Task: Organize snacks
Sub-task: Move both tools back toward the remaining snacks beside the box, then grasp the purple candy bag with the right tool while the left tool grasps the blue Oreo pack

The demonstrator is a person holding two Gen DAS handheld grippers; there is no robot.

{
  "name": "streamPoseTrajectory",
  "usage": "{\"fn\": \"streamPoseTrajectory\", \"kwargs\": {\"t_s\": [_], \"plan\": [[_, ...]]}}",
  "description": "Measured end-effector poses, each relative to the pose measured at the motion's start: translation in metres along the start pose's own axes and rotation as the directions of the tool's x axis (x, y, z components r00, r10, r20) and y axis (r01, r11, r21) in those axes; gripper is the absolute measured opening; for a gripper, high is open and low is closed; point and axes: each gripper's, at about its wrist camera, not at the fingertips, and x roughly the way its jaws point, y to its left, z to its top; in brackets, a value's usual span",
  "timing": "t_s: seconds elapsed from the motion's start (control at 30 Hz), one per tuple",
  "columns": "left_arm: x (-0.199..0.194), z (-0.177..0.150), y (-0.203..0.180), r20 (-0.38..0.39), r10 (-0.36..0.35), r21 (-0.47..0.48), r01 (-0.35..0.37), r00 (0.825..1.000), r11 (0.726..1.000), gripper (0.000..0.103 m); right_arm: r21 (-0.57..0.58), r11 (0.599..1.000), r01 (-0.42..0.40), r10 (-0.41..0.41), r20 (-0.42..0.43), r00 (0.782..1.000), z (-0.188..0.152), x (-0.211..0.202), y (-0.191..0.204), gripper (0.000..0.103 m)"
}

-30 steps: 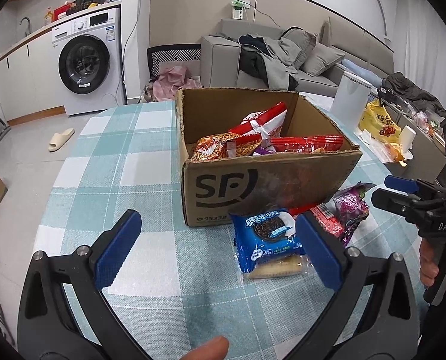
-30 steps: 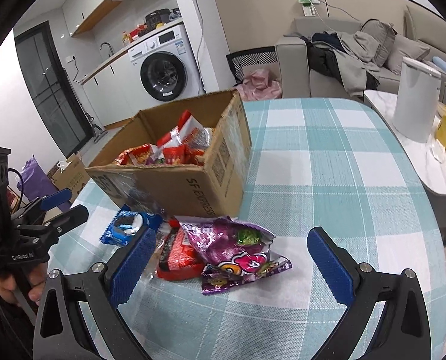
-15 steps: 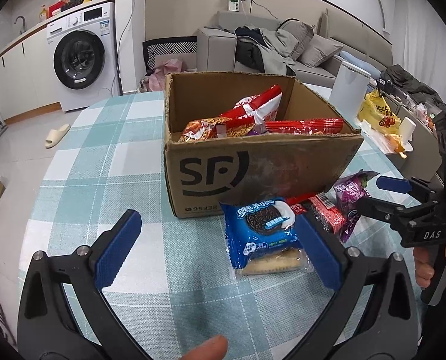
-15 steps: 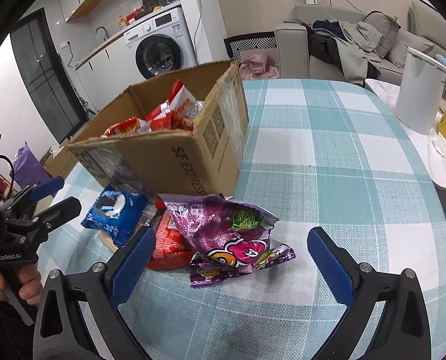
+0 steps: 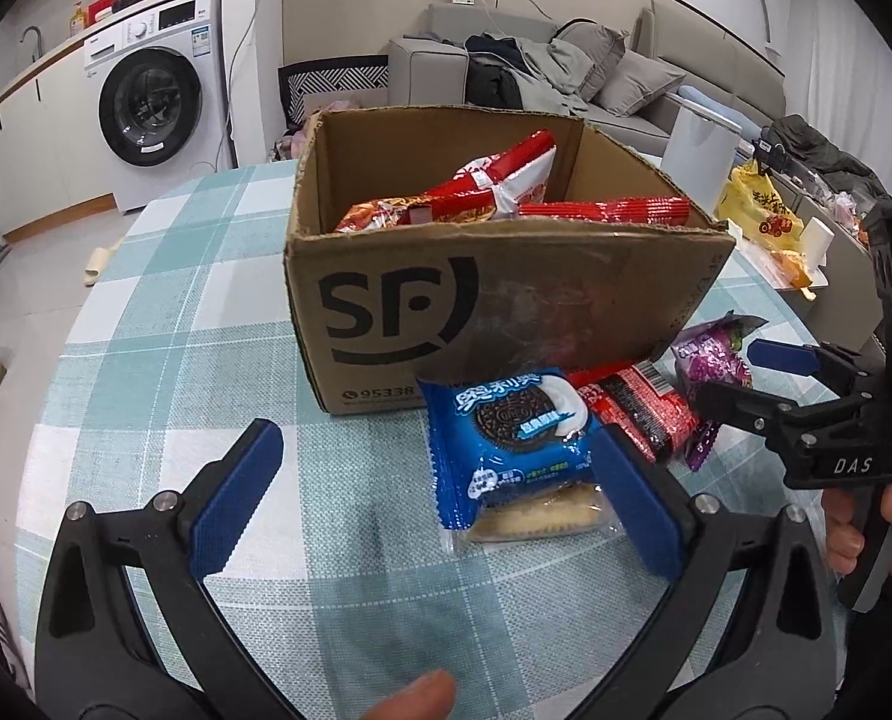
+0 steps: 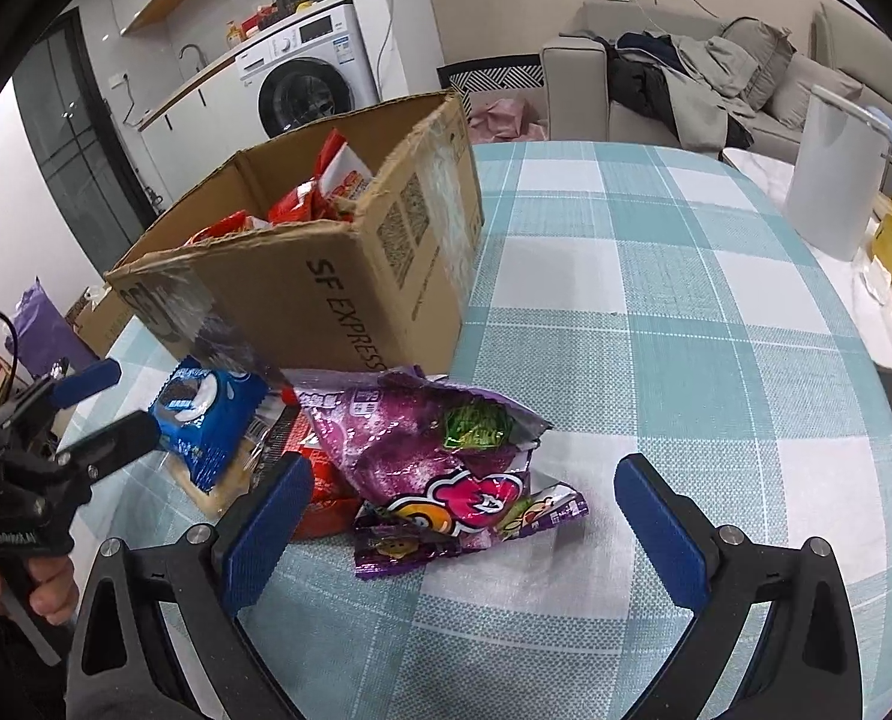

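Even indoor light, strong fisheye edges

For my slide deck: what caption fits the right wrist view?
Open right hand-held gripper over crinkled purple snack bag beside brown cardboard box.

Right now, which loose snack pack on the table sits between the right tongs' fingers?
The purple snack bag. It lies between the open right tongs, while the blue Oreo pack and red pack lie further left.
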Motion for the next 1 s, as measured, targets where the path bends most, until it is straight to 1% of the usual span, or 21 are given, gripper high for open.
{"fn": "streamPoseTrajectory", "kwargs": {"t_s": [0.1,0.2,0.3,0.37,0.43,0.5,0.57,0.6,0.63,0.83,1.0], "plan": [[0.004,-0.001,-0.004,-0.006,0.004,0.003,-0.004,1.0,1.0,0.102,0.012,1.0,0.008,-0.008,-0.003,1.0,0.0,0.002,-0.003,0.101],[0.008,0.0,-0.008,-0.01,0.004,0.014,-0.004,1.0,1.0,0.102,0.018,1.0,-0.005,0.005,-0.011,1.0,0.0,0.004,-0.005,0.097],[0.013,-0.001,-0.011,-0.022,-0.002,0.014,0.002,1.0,1.0,0.102,0.015,1.0,-0.008,0.008,-0.011,1.0,-0.001,0.004,-0.004,0.095],[0.015,-0.002,-0.013,-0.026,-0.004,0.015,0.004,1.0,1.0,0.102,0.015,1.0,-0.018,0.018,-0.011,1.0,-0.001,0.005,-0.005,0.092],[0.017,-0.001,-0.014,-0.028,-0.005,0.015,0.005,1.0,1.0,0.102,0.017,0.999,-0.03,0.03,-0.012,0.999,-0.001,0.005,-0.005,0.083],[0.018,0.0,-0.015,-0.032,-0.008,0.015,0.008,0.999,1.0,0.102,0.018,0.999,-0.033,0.033,-0.009,0.999,-0.001,0.006,-0.006,0.081],[0.02,-0.001,-0.017,-0.033,-0.006,0.018,0.007,0.999,1.0,0.102,0.018,0.999,-0.042,0.042,-0.004,0.999,-0.001,0.005,-0.006,0.077],[0.021,0.0,-0.017,-0.033,-0.006,0.018,0.007,0.999,1.0,0.102,0.019,0.999,-0.046,0.046,-0.001,0.999,-0.001,0.004,-0.006,0.073],[0.02,0.0,-0.016,-0.033,-0.007,0.017,0.008,0.999,1.0,0.102,0.018,0.998,-0.054,0.054,0.003,0.999,-0.001,0.004,-0.006,0.064],[0.021,-0.001,-0.016,-0.034,-0.002,0.017,0.003,0.999,1.0,0.102,0.008,0.999,-0.051,0.051,0.016,0.999,-0.002,-0.001,-0.003,0.06],[0.022,-0.001,-0.016,-0.036,-0.006,0.013,0.007,0.999,1.0,0.102,-0.002,0.999,-0.051,0.051,0.032,0.998,-0.002,-0.008,-0.001,0.059]]}}
